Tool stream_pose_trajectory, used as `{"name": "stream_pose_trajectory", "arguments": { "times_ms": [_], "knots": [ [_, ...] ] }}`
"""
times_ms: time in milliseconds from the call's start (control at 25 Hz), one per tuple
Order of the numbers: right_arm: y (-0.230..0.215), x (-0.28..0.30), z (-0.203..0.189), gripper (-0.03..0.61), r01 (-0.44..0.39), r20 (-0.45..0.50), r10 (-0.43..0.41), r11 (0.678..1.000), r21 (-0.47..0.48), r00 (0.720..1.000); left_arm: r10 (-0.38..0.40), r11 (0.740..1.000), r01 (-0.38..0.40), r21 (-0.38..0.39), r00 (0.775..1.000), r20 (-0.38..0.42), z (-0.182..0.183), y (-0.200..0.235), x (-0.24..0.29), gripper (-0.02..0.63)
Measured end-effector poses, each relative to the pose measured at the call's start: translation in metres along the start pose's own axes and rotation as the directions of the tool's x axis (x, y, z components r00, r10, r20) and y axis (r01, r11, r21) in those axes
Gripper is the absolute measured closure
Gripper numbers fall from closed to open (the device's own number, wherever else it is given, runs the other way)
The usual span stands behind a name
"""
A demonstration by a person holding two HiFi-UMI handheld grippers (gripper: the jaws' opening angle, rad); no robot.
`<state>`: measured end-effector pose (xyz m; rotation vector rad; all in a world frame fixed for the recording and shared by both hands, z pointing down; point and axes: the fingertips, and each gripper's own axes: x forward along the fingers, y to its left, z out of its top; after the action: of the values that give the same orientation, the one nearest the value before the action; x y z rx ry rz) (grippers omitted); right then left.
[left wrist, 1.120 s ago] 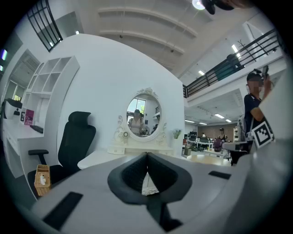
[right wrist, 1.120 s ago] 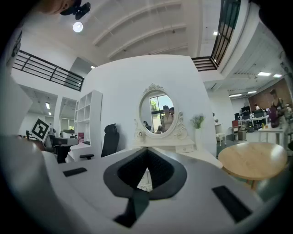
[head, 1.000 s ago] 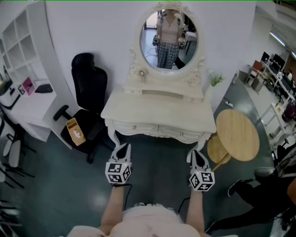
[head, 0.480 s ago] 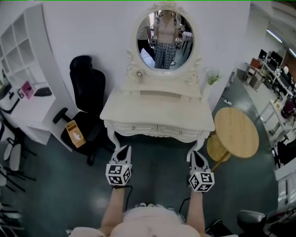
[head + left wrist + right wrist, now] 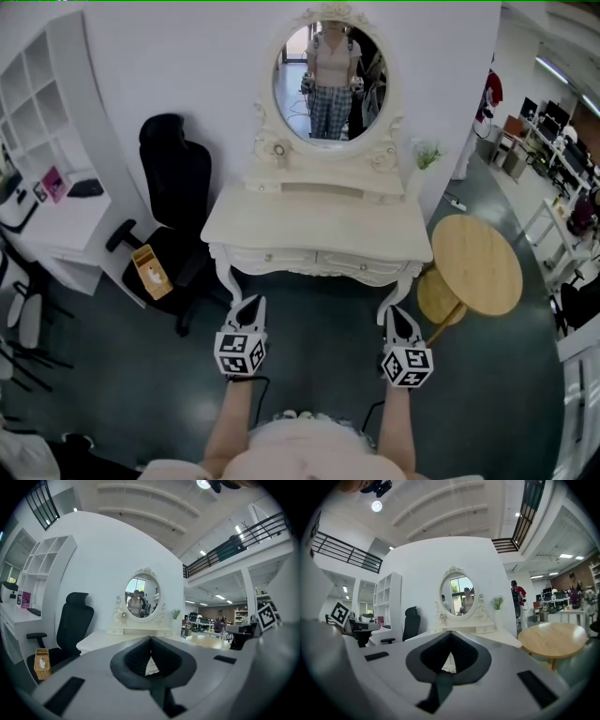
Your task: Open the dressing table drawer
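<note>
Left gripper and right gripper, held side by side and well apart in front of the person, each with its jaws pressed together and nothing between them; in each gripper view the two dark pads meet at the tip. Both tips point toward the front edge of the dressing table and stand near it, touching nothing. Two drawers sit side by side under that front edge, both closed. The left drawer lies ahead of the left gripper and slightly inward of it, and the right drawer lies ahead of the right gripper, likewise inward. Each drawer bears a small knob at its middle. The left tip is near the table's front left leg, the right tip near its front right leg. An oval mirror rises from the back edge and reflects a standing person. A plant stands at the back right corner. A black chair stands beside the left edge, and a round wooden table stands near the front right corner.
</note>
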<state>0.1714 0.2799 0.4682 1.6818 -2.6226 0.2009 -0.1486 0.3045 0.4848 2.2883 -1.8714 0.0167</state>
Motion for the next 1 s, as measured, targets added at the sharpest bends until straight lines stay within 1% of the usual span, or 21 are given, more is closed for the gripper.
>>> {"name": "stream_pose_trajectory", "arguments": {
  "times_ms": [80,400,440,520,600,680,720,840,920,1000],
  "knots": [
    [0.001,-0.002,0.000,0.563,-0.003,0.002,0.003,1.000,0.006,1.000,-0.001,1.000,0.001,0.001,1.000,-0.002,0.000,-0.001,-0.001,0.588],
    [0.009,-0.008,0.006,0.563,-0.012,0.017,0.013,1.000,-0.029,1.000,-0.005,1.000,0.005,0.005,1.000,-0.010,-0.002,-0.001,-0.006,0.586],
    [0.011,-0.009,0.007,0.552,-0.016,0.020,0.016,0.999,-0.032,1.000,-0.005,1.000,0.005,0.005,1.000,-0.012,-0.003,-0.001,-0.006,0.588],
    [0.015,-0.011,0.008,0.477,-0.027,0.024,0.027,0.999,-0.031,0.999,-0.009,1.000,0.009,0.004,1.000,-0.016,-0.004,0.000,-0.007,0.588],
    [0.021,-0.012,0.009,0.383,-0.051,0.029,0.052,0.998,-0.033,0.998,-0.014,1.000,0.014,0.001,1.000,-0.022,-0.006,-0.001,-0.008,0.588],
    [0.029,-0.011,0.010,0.253,-0.079,0.034,0.081,0.996,-0.044,0.996,-0.020,1.000,0.019,-0.004,0.999,-0.028,-0.008,0.000,-0.008,0.586],
    [0.032,-0.011,0.010,0.216,-0.085,0.037,0.087,0.995,-0.045,0.996,-0.022,1.000,0.022,-0.005,0.999,-0.031,-0.009,0.000,-0.008,0.588],
    [0.032,-0.014,0.010,0.150,-0.082,0.060,0.082,0.997,-0.001,0.995,-0.031,0.999,0.031,-0.011,0.999,-0.037,-0.013,0.001,-0.009,0.586],
    [0.031,-0.014,0.010,0.127,-0.072,0.065,0.070,0.997,0.028,0.995,-0.037,0.999,0.036,-0.014,0.999,-0.040,-0.013,0.002,-0.009,0.588],
    [0.032,-0.014,0.009,0.117,-0.059,0.065,0.057,0.998,0.035,0.996,-0.043,0.999,0.043,-0.014,0.998,-0.042,-0.014,0.005,-0.010,0.586]
  ]
}}
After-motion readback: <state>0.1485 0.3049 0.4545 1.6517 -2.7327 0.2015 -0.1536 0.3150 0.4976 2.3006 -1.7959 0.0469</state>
